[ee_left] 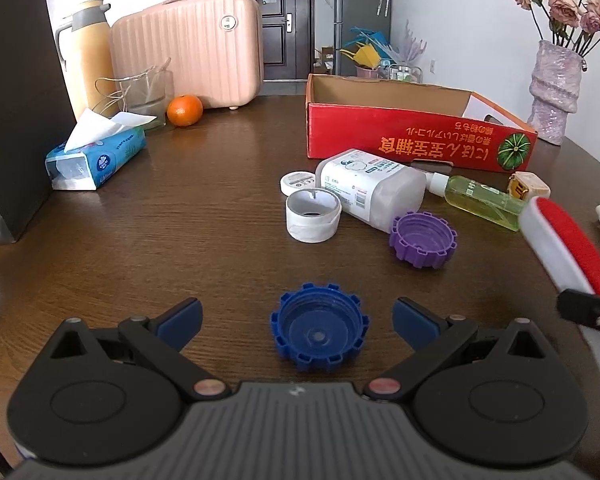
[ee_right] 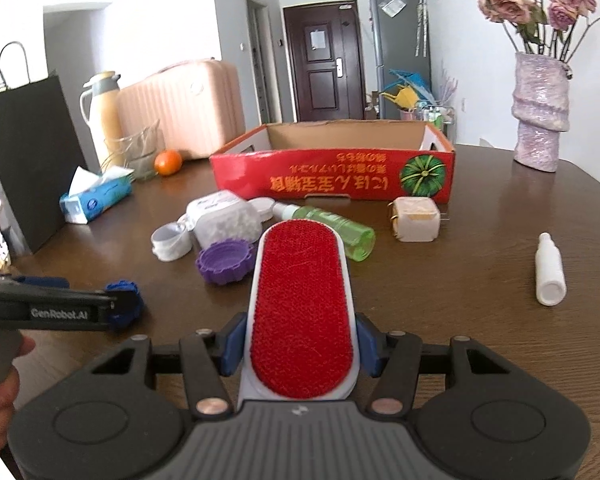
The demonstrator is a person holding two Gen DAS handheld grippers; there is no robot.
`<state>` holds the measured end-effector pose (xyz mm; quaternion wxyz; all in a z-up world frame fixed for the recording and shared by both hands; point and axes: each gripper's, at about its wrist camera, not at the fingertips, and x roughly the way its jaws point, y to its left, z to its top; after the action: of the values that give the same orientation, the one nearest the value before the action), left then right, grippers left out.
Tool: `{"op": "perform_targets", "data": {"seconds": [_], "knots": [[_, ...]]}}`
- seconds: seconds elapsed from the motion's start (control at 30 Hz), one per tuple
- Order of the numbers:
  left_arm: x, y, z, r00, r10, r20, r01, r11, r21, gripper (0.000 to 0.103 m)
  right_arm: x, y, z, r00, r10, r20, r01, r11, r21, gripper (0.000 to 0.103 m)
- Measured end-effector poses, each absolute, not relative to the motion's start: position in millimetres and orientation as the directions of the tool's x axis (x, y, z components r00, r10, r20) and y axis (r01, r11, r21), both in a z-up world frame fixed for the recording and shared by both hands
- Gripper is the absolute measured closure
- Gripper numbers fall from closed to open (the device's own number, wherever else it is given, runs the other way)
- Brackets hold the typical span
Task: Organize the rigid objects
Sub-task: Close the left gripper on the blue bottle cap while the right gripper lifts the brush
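My left gripper stands open over the dark wooden table, and a blue toothed cap lies between its fingers, touching neither. My right gripper is shut on a red and white lint brush, which is held off the table and points toward the red cardboard box. In front of the box lie a purple cap, a white tape roll, a white plastic bottle on its side, a green spray bottle and a cream cube-shaped thing. A small white bottle lies off to the right.
At the back left stand a tissue pack, an orange, a glass jug, a thermos, a pink suitcase and a black paper bag. A vase of flowers stands at the back right. A person's hand grips the left tool.
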<state>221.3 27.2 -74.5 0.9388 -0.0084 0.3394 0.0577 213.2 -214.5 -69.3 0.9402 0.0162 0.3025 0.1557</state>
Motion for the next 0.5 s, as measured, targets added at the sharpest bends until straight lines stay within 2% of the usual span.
{"op": "perform_targets", "data": {"seconds": [0.37, 0.43, 0.5], "knots": [[225, 24, -83, 0.784, 0.086, -0.614, -0.102, 0.995, 0.009, 0.000, 223, -228, -70, 0.798, 0.282, -0.533, -0.230, 0.960, 0.162, 0.048], [226, 23, -84, 0.781, 0.098, -0.617, -0.107, 0.994, 0.023, 0.002, 224, -229, -70, 0.798, 0.280, -0.534, -0.227, 0.960, 0.164, 0.048], [226, 22, -85, 0.778, 0.095, -0.621, -0.102, 0.994, 0.023, 0.010, 224, -228, -70, 0.798, 0.279, -0.534, -0.225, 0.960, 0.165, 0.048]]}}
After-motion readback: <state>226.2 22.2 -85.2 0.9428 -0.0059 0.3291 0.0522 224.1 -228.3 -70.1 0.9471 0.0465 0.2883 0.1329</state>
